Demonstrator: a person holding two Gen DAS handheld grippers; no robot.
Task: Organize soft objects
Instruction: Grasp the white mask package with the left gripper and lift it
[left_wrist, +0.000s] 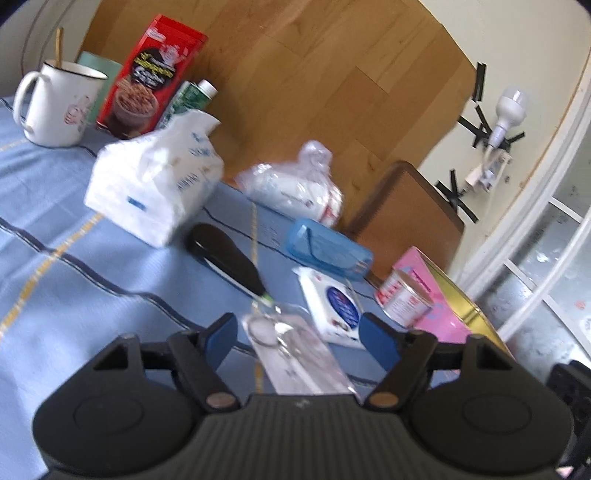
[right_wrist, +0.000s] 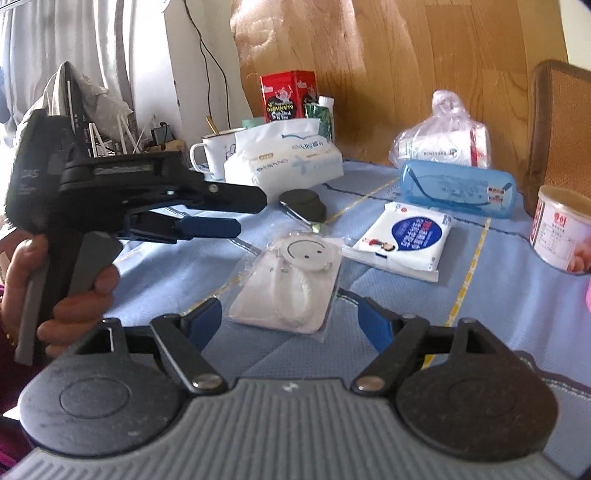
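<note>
Both jaws open, nothing gripped; only right view shows hand (right_wrist: 70, 295) holding left gripper (right_wrist: 221, 218).

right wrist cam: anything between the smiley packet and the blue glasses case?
Yes: the small tissue pack lies between the smiley packet and the blue glasses case, shown in the right wrist view.

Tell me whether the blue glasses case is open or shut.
Shut: the blue glasses case lies flat with its lid down, the glasses showing through its translucent shell.

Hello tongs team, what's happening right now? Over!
Left tongs and right tongs open, holding nothing. Clear-wrapped white smiley-face packet lies flat on blue cloth between them. Nothing blocking it.
</note>
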